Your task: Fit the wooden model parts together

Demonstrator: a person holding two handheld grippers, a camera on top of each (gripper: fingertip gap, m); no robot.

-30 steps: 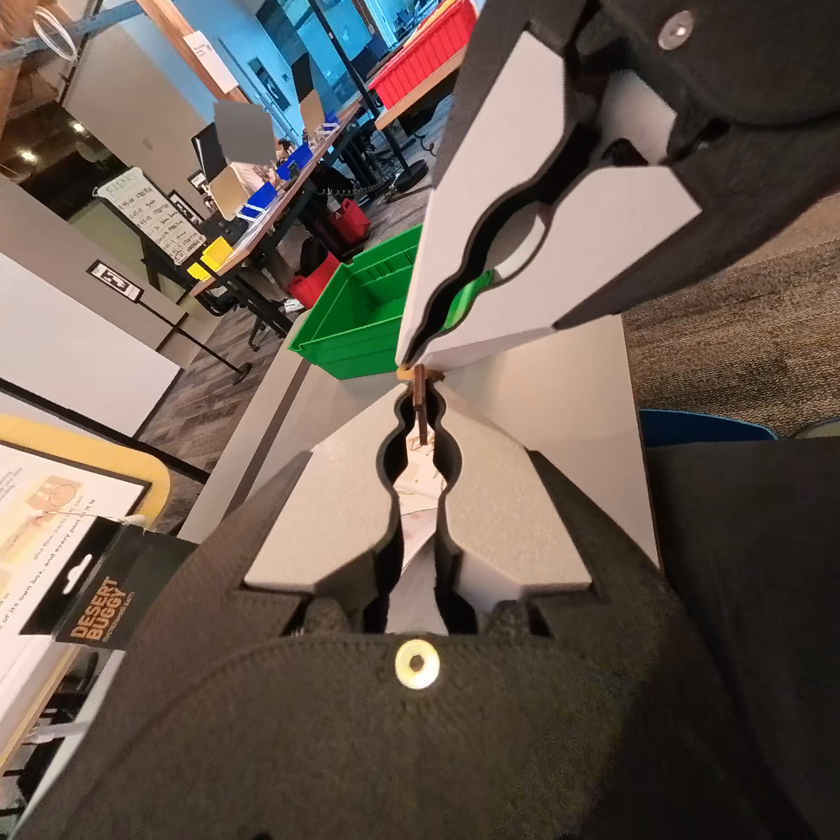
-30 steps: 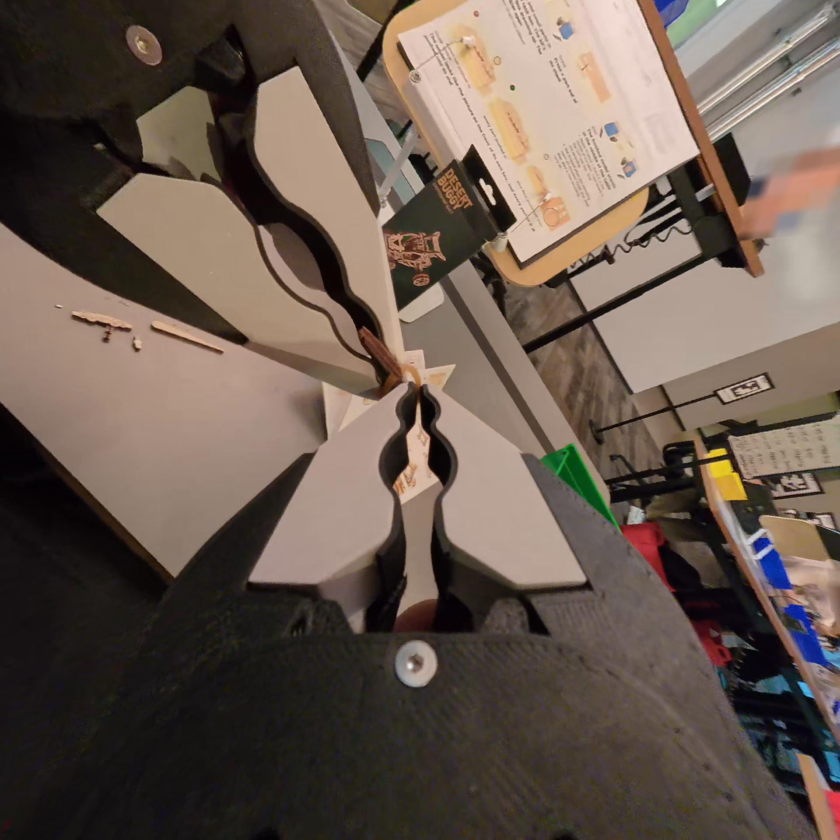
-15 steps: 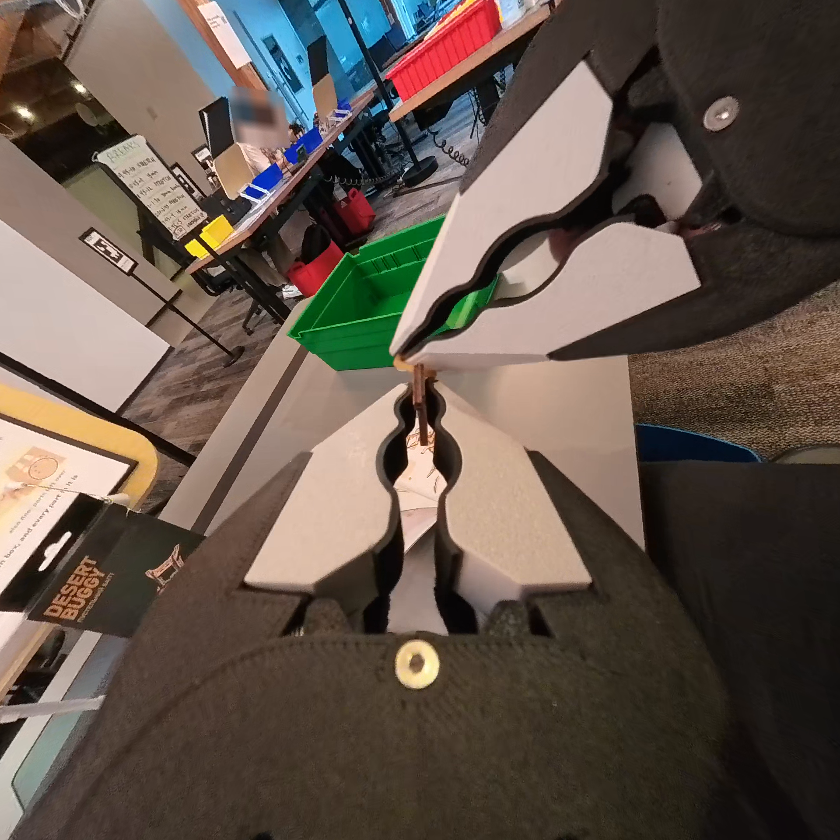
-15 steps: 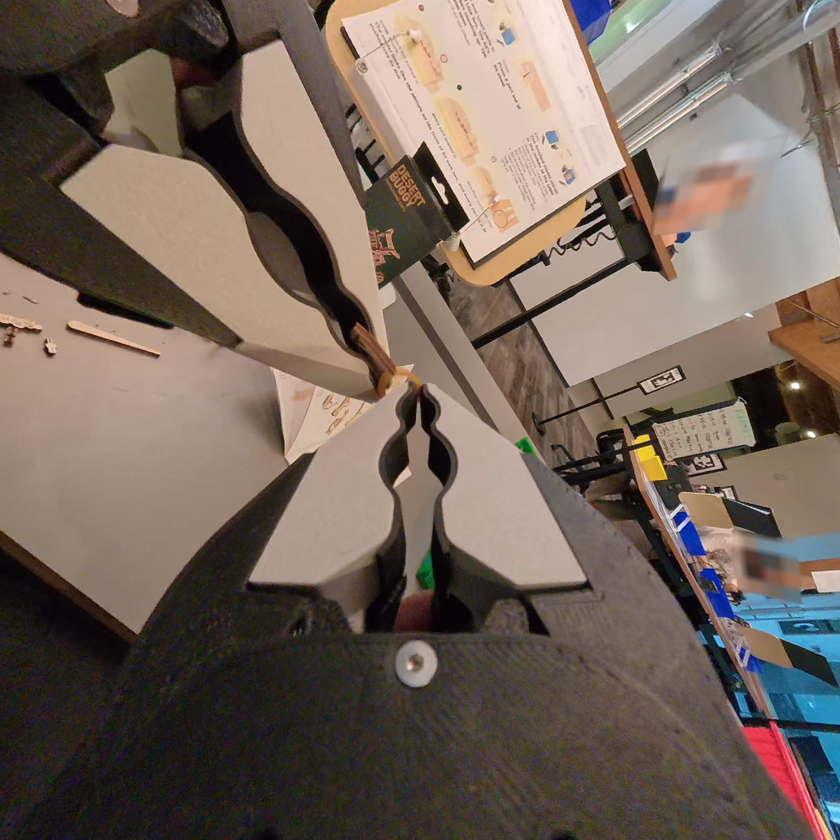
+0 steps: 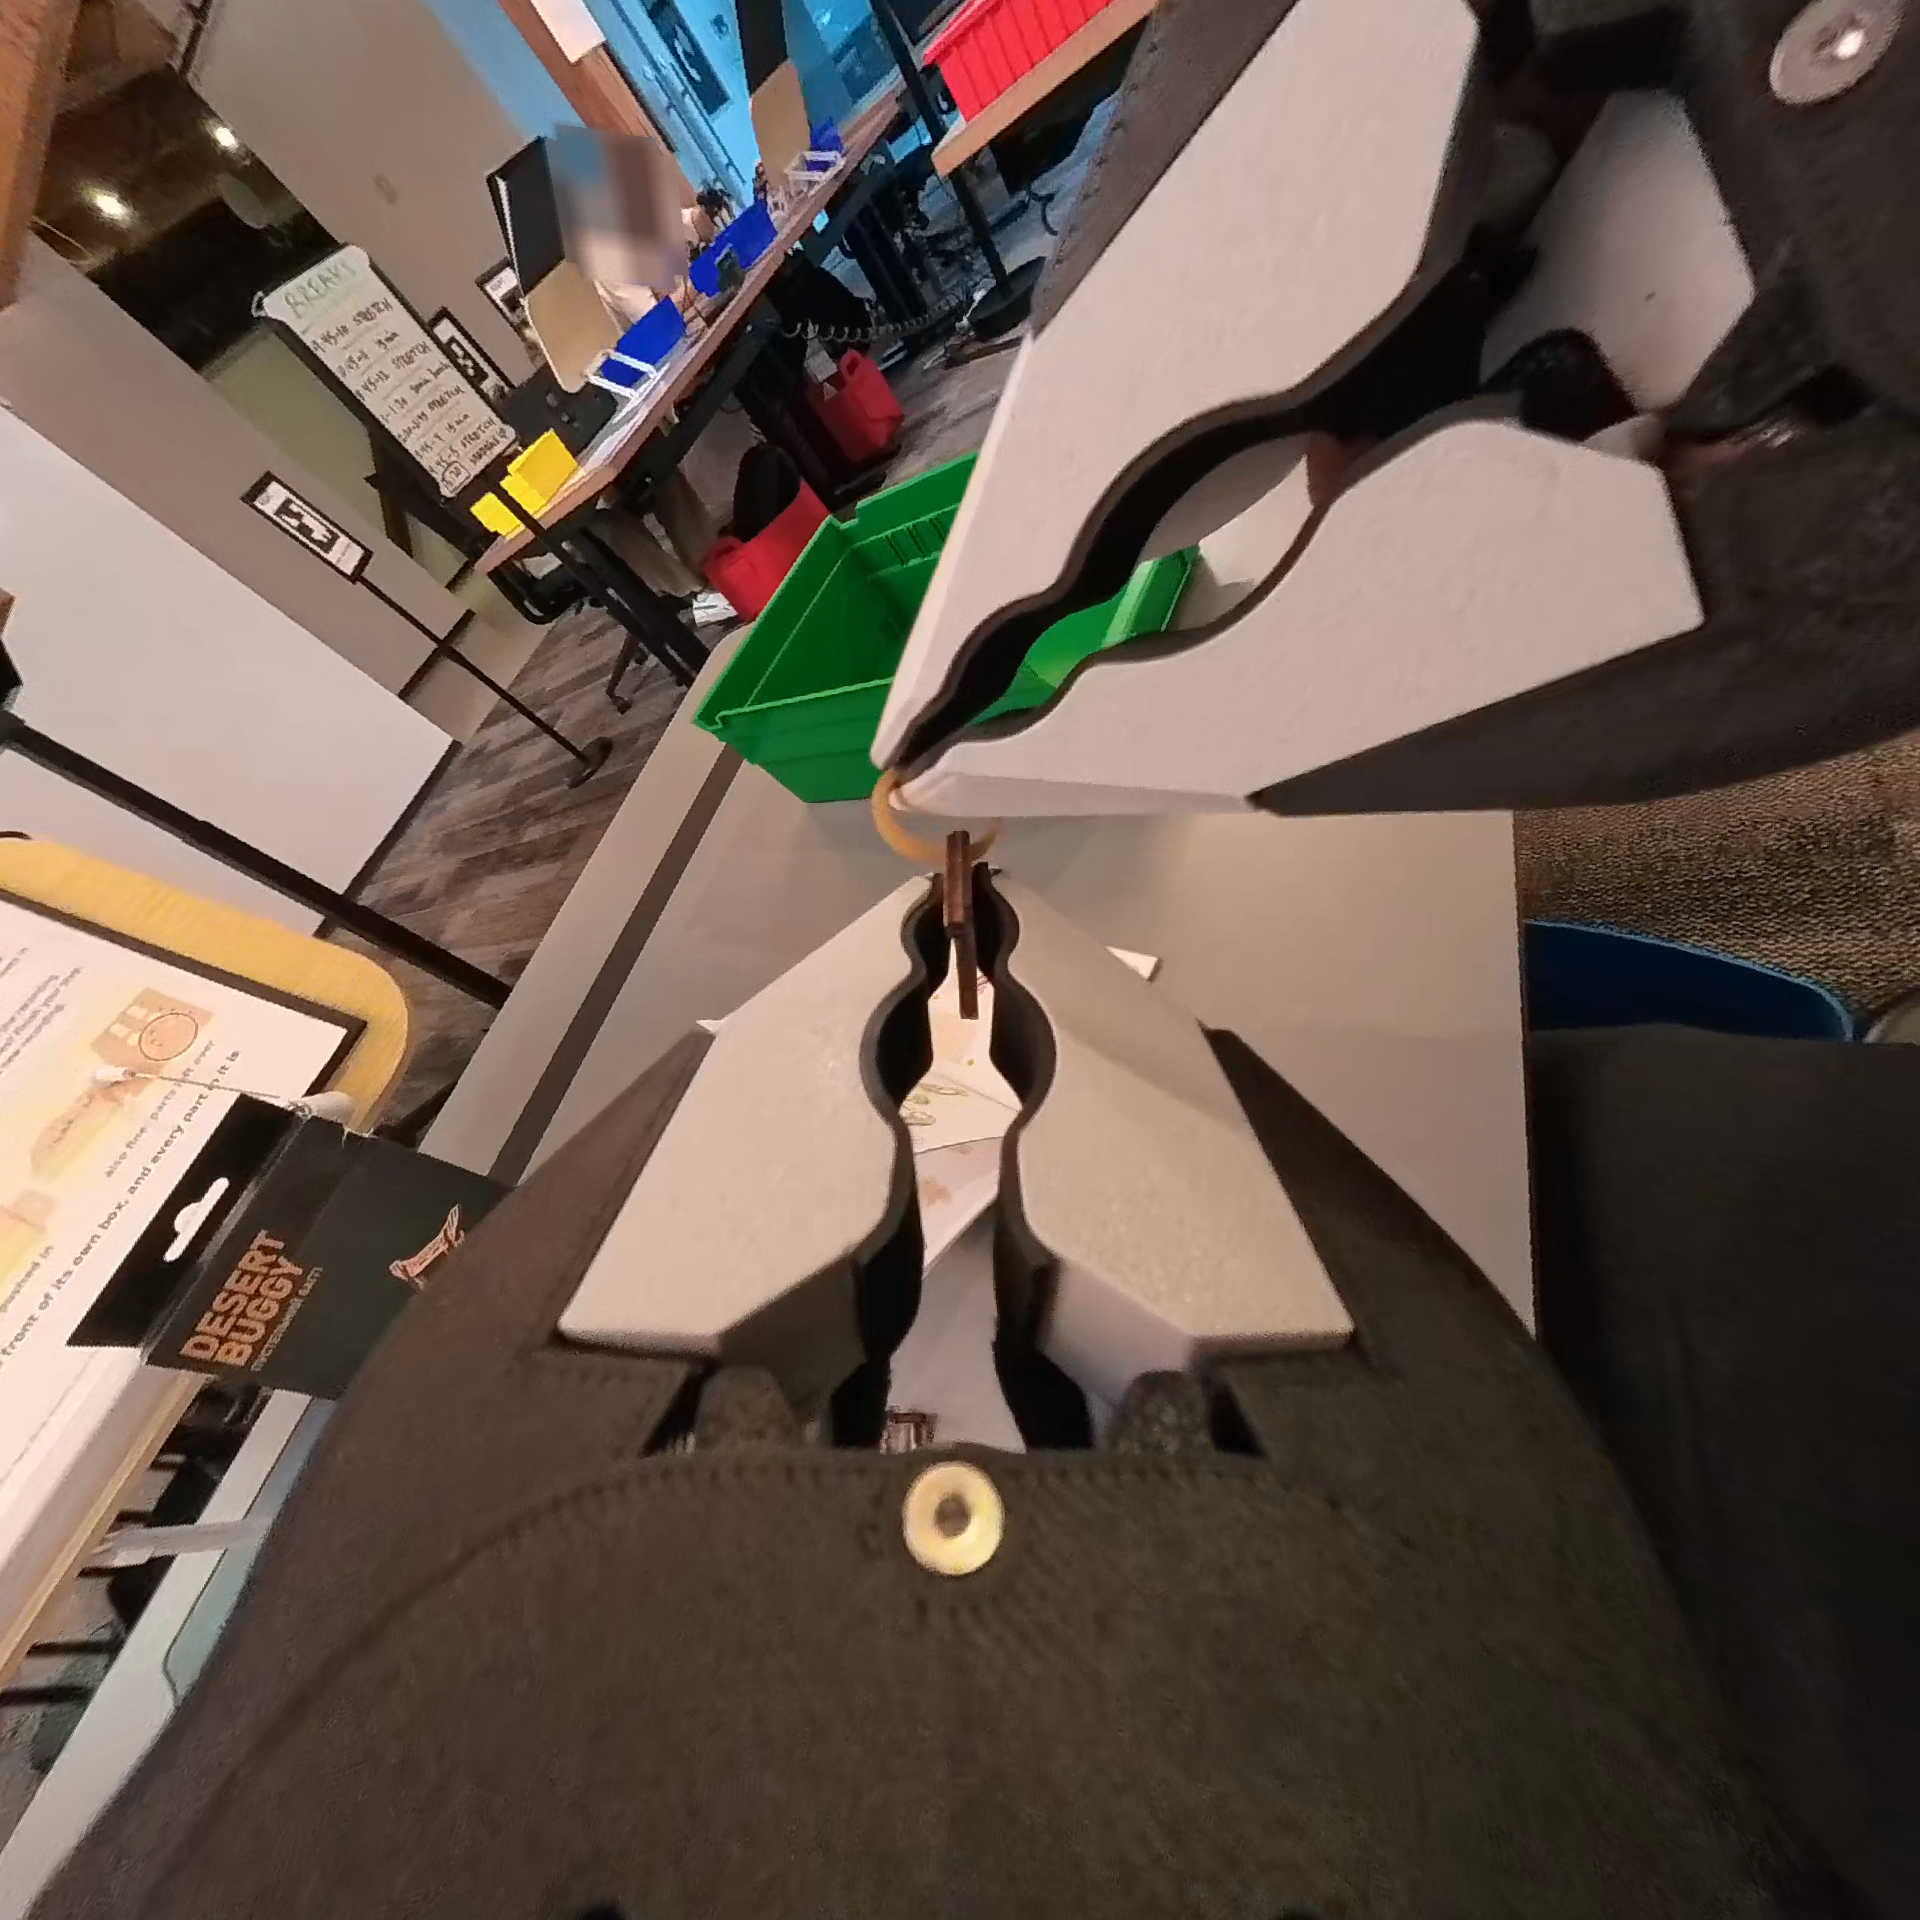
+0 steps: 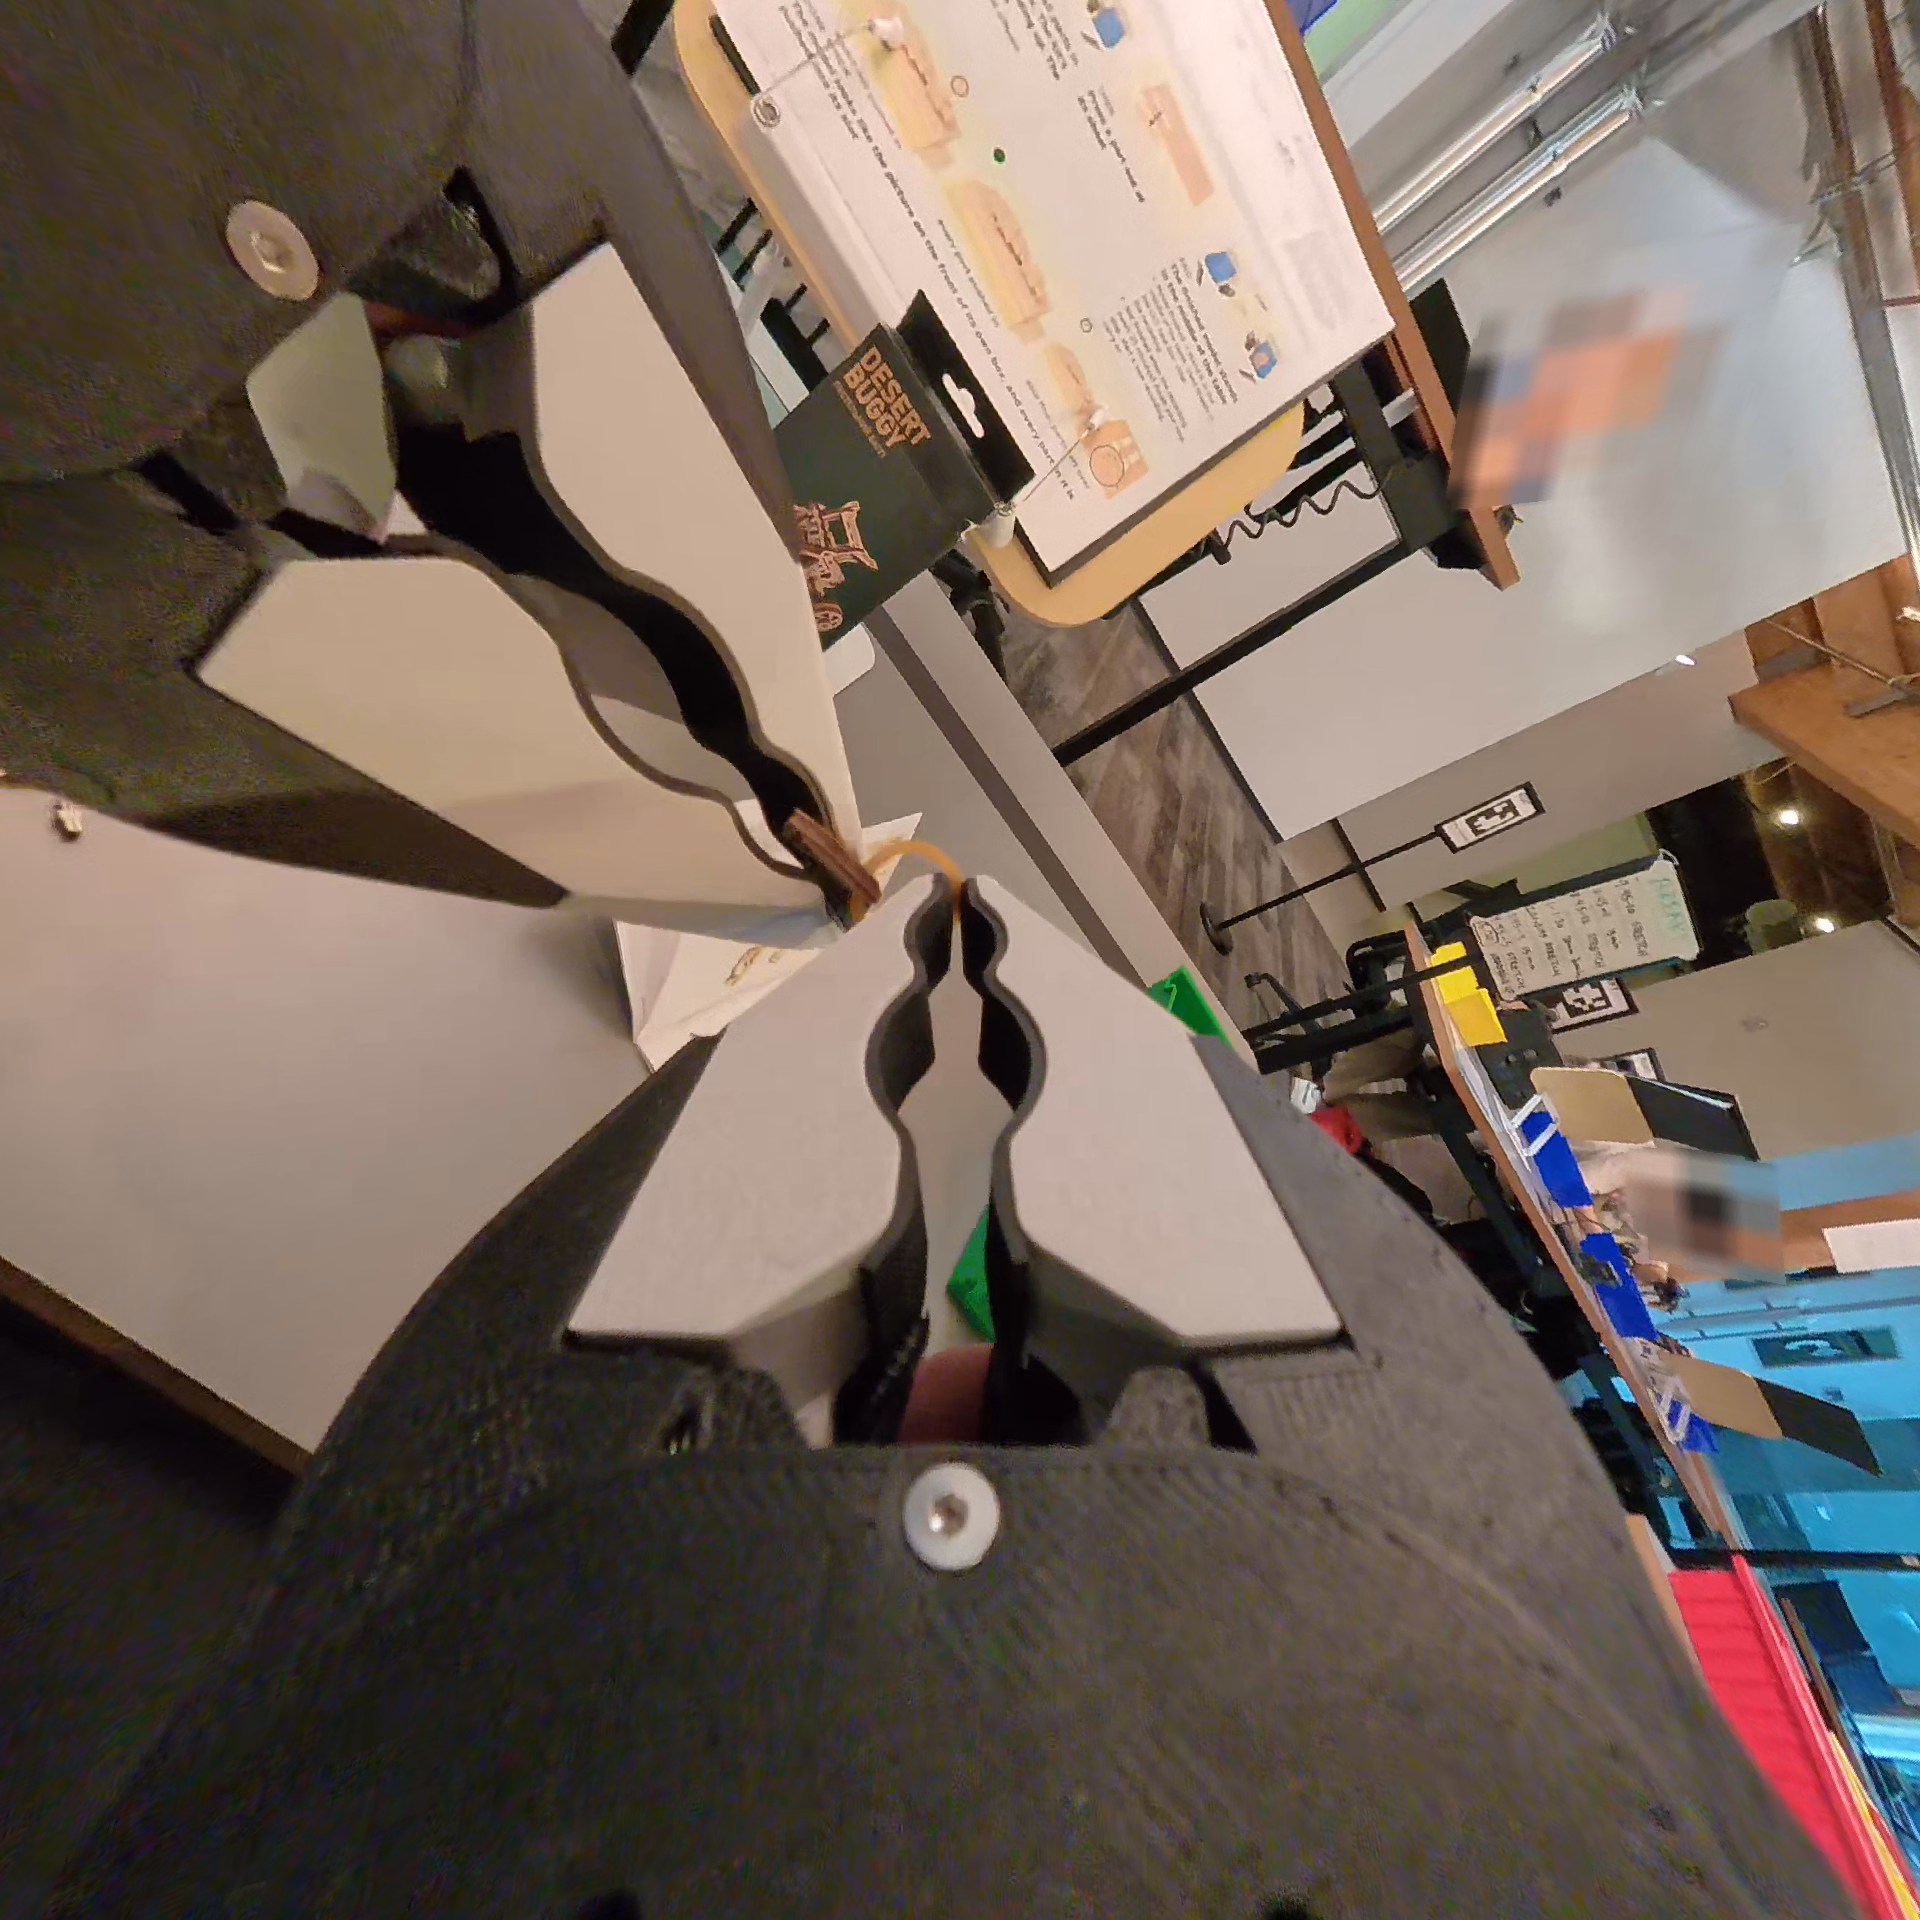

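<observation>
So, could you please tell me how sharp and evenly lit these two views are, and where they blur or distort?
Left wrist view: the dark wooden strip at the left tool's tips is sharp; the black hang card is motion-blurred; the table edge bends from wide-angle distortion. Right wrist view: warm dim light, thin tan ring slightly soft, blue daylight cast far right.
</observation>
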